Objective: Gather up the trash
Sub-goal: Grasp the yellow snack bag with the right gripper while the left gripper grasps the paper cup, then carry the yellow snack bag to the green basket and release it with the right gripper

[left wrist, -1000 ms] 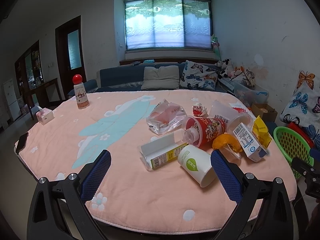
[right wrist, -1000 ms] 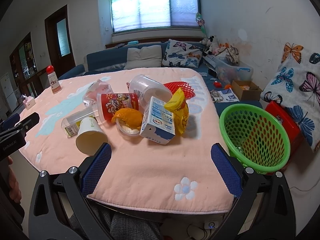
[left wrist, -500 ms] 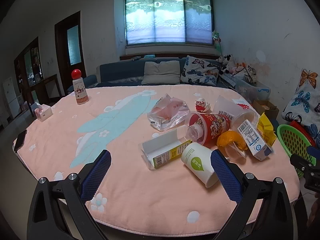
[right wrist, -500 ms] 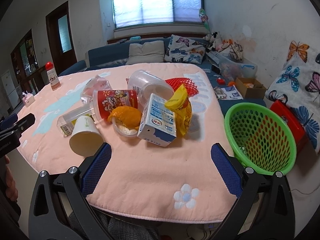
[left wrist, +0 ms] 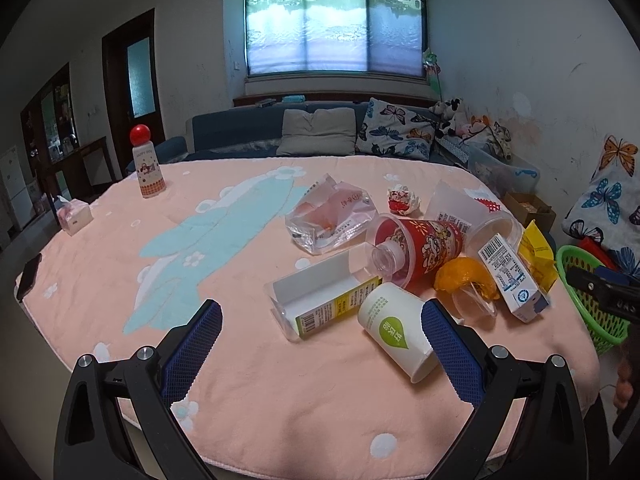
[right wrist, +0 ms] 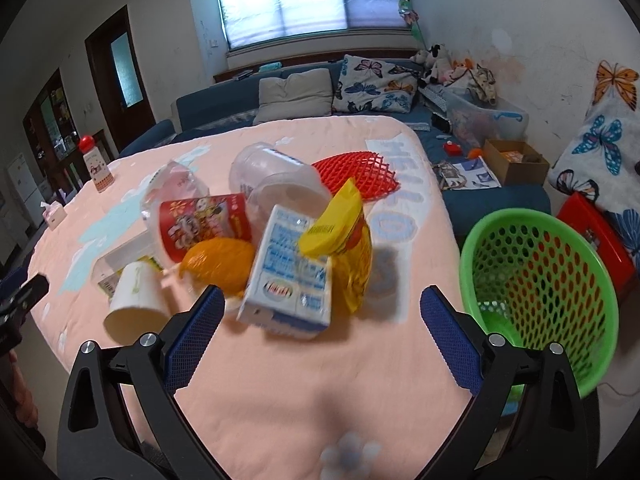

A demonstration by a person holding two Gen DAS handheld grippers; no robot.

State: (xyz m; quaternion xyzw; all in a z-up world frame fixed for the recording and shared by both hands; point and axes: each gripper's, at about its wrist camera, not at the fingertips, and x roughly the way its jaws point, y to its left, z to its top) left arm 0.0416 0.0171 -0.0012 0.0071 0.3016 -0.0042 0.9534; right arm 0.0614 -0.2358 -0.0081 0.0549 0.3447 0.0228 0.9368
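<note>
Trouble, if it comes, will come from how tightly the rubbish is heaped. In the right wrist view the milk carton (right wrist: 286,280) stands at centre frame with the yellow packet (right wrist: 340,240) leaning against its right side and the orange peel (right wrist: 218,266) pressed to its left. A grab at the carton could well drag those neighbours along, or knock the packet toward the worktop (right wrist: 280,392) edge at lower right. The green basket (right wrist: 536,280) sits off the worktop at the right of that frame, lower than the surface, so anything let go too early would likely land on the floor rather than inside — the view is also smeared with motion just now, which won't help the aim.

On the other side, the white paper cup (left wrist: 394,330) lies tipped over at lower centre-right of the left wrist view, and being round it may roll away if nudged instead of pinched.

Both sets of tongs are spread wide and carry nothing. The right tongs (right wrist: 320,320) hover short of the carton, touching nothing as far as I can see. The left tongs (left wrist: 322,336) hang above the cloth, their right pad just beside the cup — whether it touches I can't tell.
</note>
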